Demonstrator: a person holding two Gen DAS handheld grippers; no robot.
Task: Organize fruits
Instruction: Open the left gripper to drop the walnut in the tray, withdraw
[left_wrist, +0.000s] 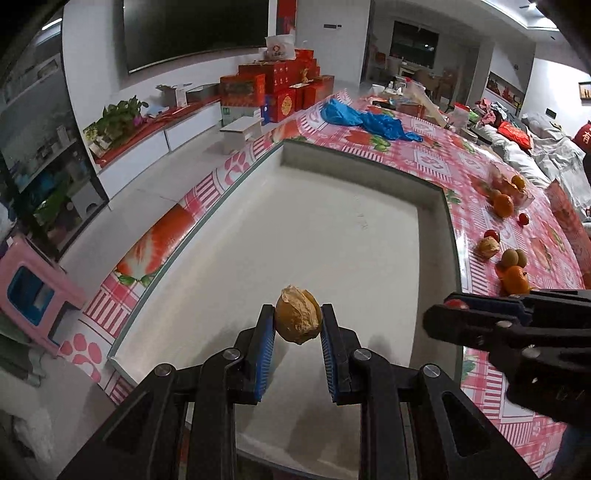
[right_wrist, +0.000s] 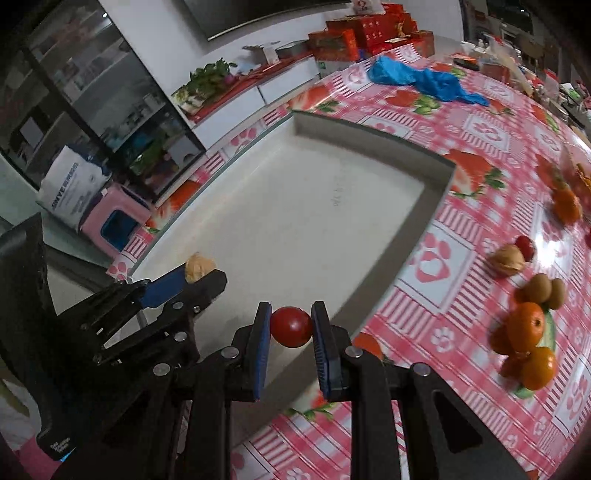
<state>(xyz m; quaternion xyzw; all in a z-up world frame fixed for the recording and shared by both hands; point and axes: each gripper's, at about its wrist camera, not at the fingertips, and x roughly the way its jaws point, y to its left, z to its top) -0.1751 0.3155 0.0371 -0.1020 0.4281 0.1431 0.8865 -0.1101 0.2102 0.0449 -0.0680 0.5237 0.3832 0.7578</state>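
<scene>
My left gripper (left_wrist: 297, 320) is shut on a tan husked fruit (left_wrist: 298, 314) and holds it above the near part of the white tray (left_wrist: 258, 221). It also shows in the right wrist view (right_wrist: 199, 275), at the left, with the husked fruit (right_wrist: 198, 266) at its tips. My right gripper (right_wrist: 290, 326) is shut on a small red tomato (right_wrist: 291, 326) over the tray's (right_wrist: 295, 206) near right edge. It shows in the left wrist view (left_wrist: 448, 309) at the right. Loose oranges (right_wrist: 526, 326), kiwis (right_wrist: 546, 290), another husked fruit (right_wrist: 509, 260) and a tomato (right_wrist: 526, 245) lie on the tablecloth to the right.
The table has a pink and red patterned cloth (right_wrist: 443, 258). A blue plastic bag (right_wrist: 417, 79) lies beyond the tray. More oranges (left_wrist: 504, 203) sit by a clear container (left_wrist: 517, 188) at the far right. Red gift boxes (left_wrist: 280, 85) stand behind the table.
</scene>
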